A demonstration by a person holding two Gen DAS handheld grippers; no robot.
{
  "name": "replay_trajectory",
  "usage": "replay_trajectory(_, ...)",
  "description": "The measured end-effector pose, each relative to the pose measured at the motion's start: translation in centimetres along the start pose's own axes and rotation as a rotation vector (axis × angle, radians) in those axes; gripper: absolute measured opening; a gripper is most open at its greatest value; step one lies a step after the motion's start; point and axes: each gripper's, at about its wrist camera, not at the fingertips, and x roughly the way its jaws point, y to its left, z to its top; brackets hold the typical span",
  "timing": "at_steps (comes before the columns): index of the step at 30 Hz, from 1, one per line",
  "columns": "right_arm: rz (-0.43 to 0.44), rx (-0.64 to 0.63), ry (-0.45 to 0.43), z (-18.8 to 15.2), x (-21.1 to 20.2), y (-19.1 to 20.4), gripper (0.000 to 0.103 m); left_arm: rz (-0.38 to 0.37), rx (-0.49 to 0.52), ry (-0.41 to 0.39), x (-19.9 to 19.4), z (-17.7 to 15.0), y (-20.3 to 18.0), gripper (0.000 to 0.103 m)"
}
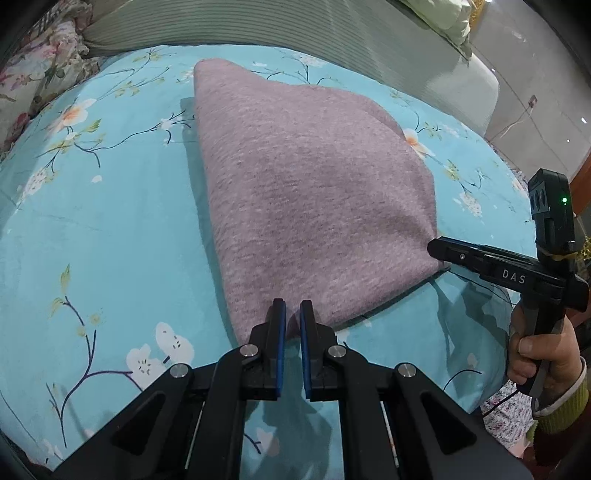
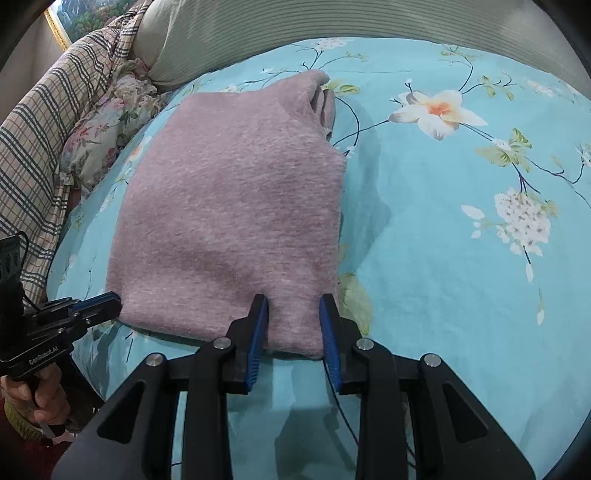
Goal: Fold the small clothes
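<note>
— Where is the garment?

— The folded mauve knitted garment [image 1: 310, 195] lies flat on the turquoise flower-printed bed sheet [image 1: 110, 236], filling the middle of my left wrist view. In my right wrist view it [image 2: 232, 206] sits left of centre, with a bunched, rolled part at its upper right edge.

— What are your left tongs [image 1: 292, 314] doing?

— They sit at the bottom centre of the frame, at the garment's near edge. The blue pads are close together with a narrow gap; a small fold of fabric shows between them, but I cannot tell whether they pinch it.

— And your right tongs [image 2: 294, 314]?

— They stand clearly apart at the lower centre, straddling the garment's near right corner, with cloth lying between the pads and nothing clamped. In the left wrist view they [image 1: 439, 253] appear side-on at the right edge, tip touching the garment's corner.

— Anything else around?

— A ribbed grey-green cushion [image 1: 229, 29] along the top, and a plaid cloth [image 2: 40, 122] at the upper left of the right wrist view.
</note>
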Motion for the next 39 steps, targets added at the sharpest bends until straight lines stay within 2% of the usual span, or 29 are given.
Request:
replay_trajectory(9,-0.029,0.001,-0.004,-0.3,-0.5,0.7,0.031,0.036,-0.008,0.006,-1.4,-1.1,-0.3,0.011)
replay_trajectory(12,-0.035,-0.001,-0.009,-0.9,-1.7,1.1,0.032,0.052,-0.022,0.003,-2.3,-1.7,-0.2,0.030)
replay_trajectory(13,-0.033,-0.002,-0.010,-1.0,-2.0,1.2,0.032,0.089,-0.024,-0.009,-2.9,-2.0,-0.1,0.046)
replay_trajectory(14,-0.029,-0.002,-0.012,-1.3,-2.5,1.3,0.032,0.119,-0.022,-0.021,-3.4,-2.2,-0.1,0.057)
replay_trajectory(17,-0.021,0.001,-0.029,-2.2,-3.8,1.7,0.032,0.184,-0.012,-0.067,-5.0,-2.9,0.0,0.063)
replay_trajectory(20,-0.009,0.006,-0.048,-3.0,-5.1,2.1,0.038,0.229,-0.018,-0.092,-6.3,-3.6,0.2,0.073)
replay_trajectory(23,-0.005,-0.002,-0.068,-3.9,-6.2,2.6,0.048,0.267,-0.020,-0.108,-7.1,-3.9,0.6,0.077)
replay_trajectory(29,0.002,-0.001,-0.064,-5.5,-6.8,3.2,0.059,0.336,-0.021,-0.107,-7.6,-4.5,0.7,0.081)
replay_trajectory(32,0.004,-0.004,-0.060,-5.5,-6.8,3.3,0.059,0.354,-0.019,-0.101,-7.5,-4.6,0.8,0.081)
replay_trajectory(35,0.016,-0.010,-0.065,-4.4,-6.5,3.3,0.059,0.344,-0.019,-0.093,-7.2,-4.1,1.1,0.081)
replay_trajectory(39,0.019,-0.017,-0.099,-1.1,-6.0,2.8,0.059,0.306,-0.039,-0.092,-6.4,-1.9,1.9,0.081)
